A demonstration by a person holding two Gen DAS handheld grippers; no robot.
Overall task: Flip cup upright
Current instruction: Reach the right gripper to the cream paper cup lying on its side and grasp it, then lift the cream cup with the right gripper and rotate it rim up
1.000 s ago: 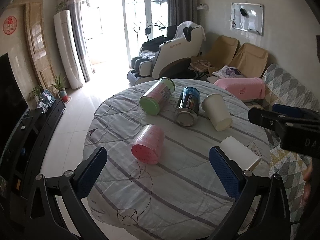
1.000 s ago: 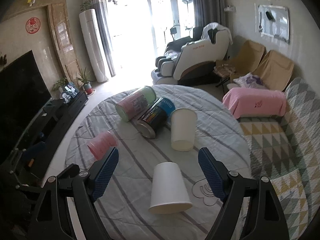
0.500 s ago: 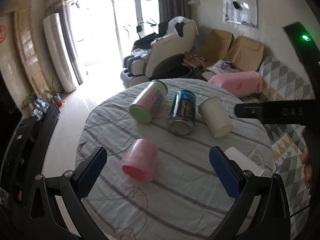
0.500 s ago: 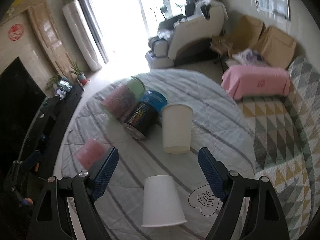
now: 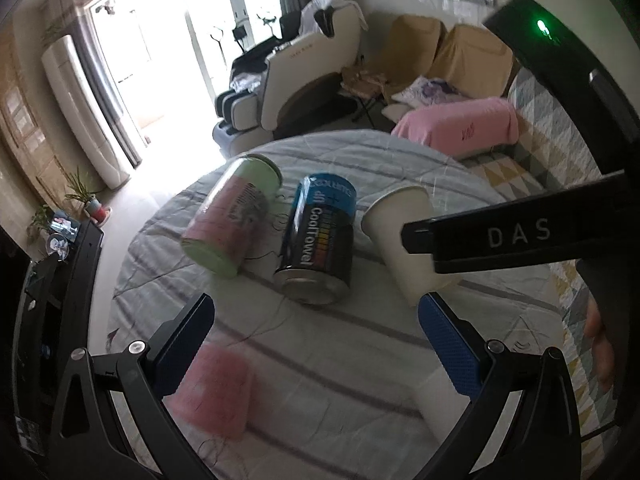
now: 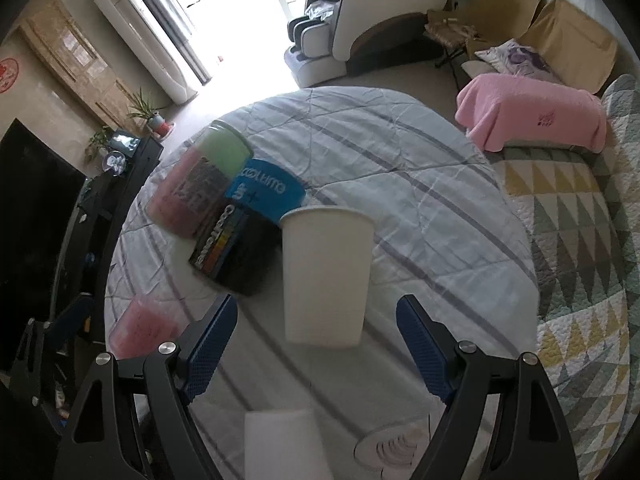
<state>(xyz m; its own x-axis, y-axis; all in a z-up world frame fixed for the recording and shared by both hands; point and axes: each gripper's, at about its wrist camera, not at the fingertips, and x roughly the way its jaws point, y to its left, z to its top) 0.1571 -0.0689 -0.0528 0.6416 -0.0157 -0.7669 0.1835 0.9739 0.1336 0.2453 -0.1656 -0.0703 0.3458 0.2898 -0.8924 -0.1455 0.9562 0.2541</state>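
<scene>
Found the white paper cup (image 6: 325, 276) lying on its side near the middle of the striped tablecloth (image 6: 420, 200), plain, mouth turned away, base toward the right gripper (image 6: 316, 308). Held nothing there: fingers spread wide to either side of the base, not touching. Likewise the left gripper (image 5: 316, 312), spread wide and empty. Lay just beside a black-and-blue can (image 6: 240, 248), itself toppled. Showed whole from the right wrist; half hidden from the left wrist behind the right gripper's black body.
</scene>
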